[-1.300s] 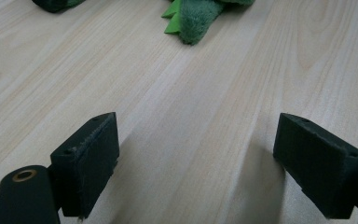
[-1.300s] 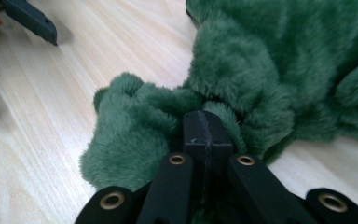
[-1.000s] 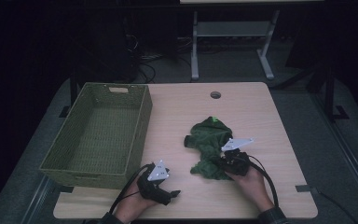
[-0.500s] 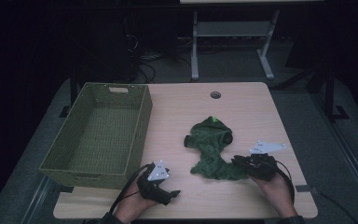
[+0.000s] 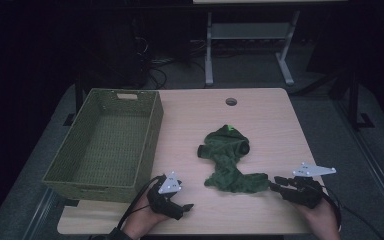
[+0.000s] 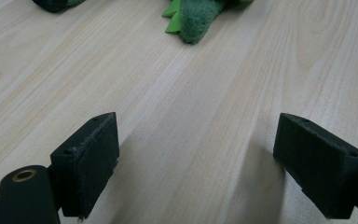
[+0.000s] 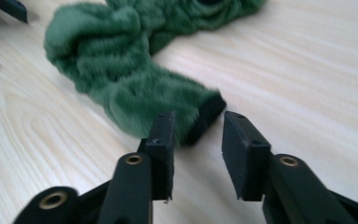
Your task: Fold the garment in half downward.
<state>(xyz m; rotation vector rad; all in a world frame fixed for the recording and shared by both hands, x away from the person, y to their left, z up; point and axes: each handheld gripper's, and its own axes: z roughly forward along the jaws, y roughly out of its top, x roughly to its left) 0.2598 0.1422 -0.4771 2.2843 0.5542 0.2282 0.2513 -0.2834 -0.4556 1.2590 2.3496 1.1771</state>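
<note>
No writing or label is readable anywhere. The green plush garment [image 5: 228, 160] lies at table [image 5: 270, 120] centre, its near end just at nine o'clock of the right gripper [image 5: 279, 183], whose jaws have just been opening, nothing between them. The left gripper [image 5: 182, 206] rests at seven o'clock, jaws wide apart. A woven basket [image 5: 60, 167] sits at nine o'clock. The room is dark.

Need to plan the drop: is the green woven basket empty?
Empty: the high view shows only the bare woven floor inside the green woven basket.

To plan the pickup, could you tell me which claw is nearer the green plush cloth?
Right claw: just off the green plush cloth's near end. Left claw sits farther away.
</note>
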